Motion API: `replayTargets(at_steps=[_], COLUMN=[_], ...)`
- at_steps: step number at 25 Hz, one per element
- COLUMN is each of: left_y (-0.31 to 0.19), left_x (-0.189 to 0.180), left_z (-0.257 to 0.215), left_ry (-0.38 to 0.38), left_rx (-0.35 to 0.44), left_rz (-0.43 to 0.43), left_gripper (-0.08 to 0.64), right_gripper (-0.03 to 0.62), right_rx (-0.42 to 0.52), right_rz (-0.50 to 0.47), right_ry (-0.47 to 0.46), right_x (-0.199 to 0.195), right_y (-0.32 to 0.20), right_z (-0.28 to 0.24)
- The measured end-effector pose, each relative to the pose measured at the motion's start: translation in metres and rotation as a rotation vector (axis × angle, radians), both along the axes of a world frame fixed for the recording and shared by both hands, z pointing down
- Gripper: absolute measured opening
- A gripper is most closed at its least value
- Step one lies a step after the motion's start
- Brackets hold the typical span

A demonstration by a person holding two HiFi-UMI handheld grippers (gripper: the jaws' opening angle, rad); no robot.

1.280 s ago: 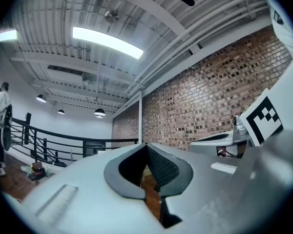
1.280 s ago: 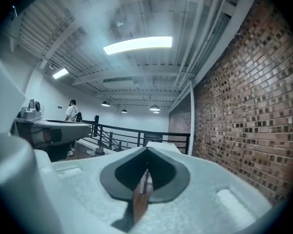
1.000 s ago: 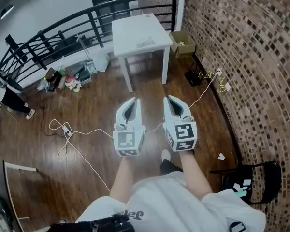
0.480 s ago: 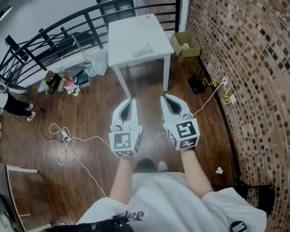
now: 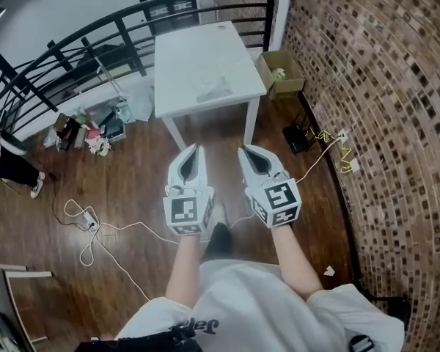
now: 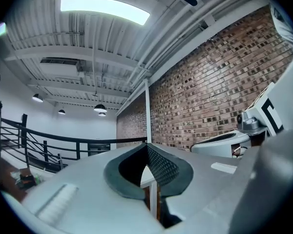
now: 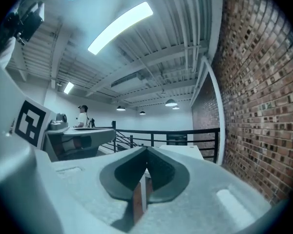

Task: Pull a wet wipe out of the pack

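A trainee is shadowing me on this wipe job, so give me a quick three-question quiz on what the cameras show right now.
1. True or false: the wet wipe pack lies on the white table, with neither gripper touching it.
2. Where is the cardboard box? A on the table; B on the floor between the table and the brick wall; C under the table.
3. Fill in: the jaws of the left gripper and the right gripper are ___.
Key: 1 true; 2 B; 3 shut, with nothing between them.
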State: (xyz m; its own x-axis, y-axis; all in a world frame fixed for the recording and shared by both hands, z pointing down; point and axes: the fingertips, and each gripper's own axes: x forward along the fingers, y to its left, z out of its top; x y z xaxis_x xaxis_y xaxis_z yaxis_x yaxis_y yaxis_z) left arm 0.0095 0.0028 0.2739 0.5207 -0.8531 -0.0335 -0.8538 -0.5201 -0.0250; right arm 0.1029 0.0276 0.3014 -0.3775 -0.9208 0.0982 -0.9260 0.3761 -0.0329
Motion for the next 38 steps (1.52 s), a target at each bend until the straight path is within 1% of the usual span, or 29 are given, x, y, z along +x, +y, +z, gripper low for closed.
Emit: replayTargets(at_steps=[3, 5, 9, 11, 13, 16, 20, 23, 25, 28, 32, 38], left_y=[-0.060, -0.100, -0.168, -0.198, -0.226, -0.251, -0.283, -0.304, -0.323, -0.344, -0.371, -0.400], left_x=[0.000, -0.002, -0.012, -0.020, -0.025, -0.023, -0.013, -0.001, 0.003, 0.006, 0.016, 0.031], left_z=[-0.005, -0.007, -0.012, -0.011, -0.007, 0.009, 0.020, 0.038, 0.054, 0.082, 0.115, 0.147], left_ry=[0.009, 0.008, 0.014, 0.023, 0.039, 0.039, 0.027, 0.021, 0.008, -0.026, -0.044, -0.051], left_rx=[0.010, 0.023, 0.027, 0.029, 0.012, -0.033, -0.052, -0.066, -0.091, -0.141, -0.188, -0.239], left_rz=[0.005, 0.012, 0.021, 0.018, 0.016, 0.024, 0.021, 0.031, 0.018, 0.000, -0.003, -0.005], left_gripper=[0.015, 0.015, 0.015, 0.015, 0.015, 0.015, 0.015, 0.015, 0.015, 0.015, 0.015, 0.015], right_gripper=[-0.011, -0.011, -0.011, -0.011, -0.011, -0.011, -0.011, -0.010, -0.010, -0.011, -0.009, -0.008], right_rx=[0.012, 0.018, 0.011, 0.021, 0.018, -0.026, -0.048, -0.061, -0.071, -0.102, -0.145, -0.215], right_rz=[0.061, 0.073, -0.007, -0.028, -0.038, -0.030, -0.023, -0.045, -0.066, -0.093, -0.097, -0.122], right_ry=[0.039, 0.052, 0.039, 0.048, 0.063, 0.064, 0.057, 0.049, 0.054, 0.047, 0.041, 0.137], right_x=[0.007, 0.006, -0.017, -0.029, -0.034, -0.027, -0.012, -0.003, 0.004, 0.021, 0.068, 0.147], right_y=[-0.060, -0.103, -0.177, -0.203, -0.223, -0.244, -0.278, -0.306, -0.328, -0.355, -0.389, -0.433], right_z=[-0.005, -0.011, -0.016, -0.016, -0.011, 0.004, 0.016, 0.032, 0.045, 0.063, 0.088, 0.113])
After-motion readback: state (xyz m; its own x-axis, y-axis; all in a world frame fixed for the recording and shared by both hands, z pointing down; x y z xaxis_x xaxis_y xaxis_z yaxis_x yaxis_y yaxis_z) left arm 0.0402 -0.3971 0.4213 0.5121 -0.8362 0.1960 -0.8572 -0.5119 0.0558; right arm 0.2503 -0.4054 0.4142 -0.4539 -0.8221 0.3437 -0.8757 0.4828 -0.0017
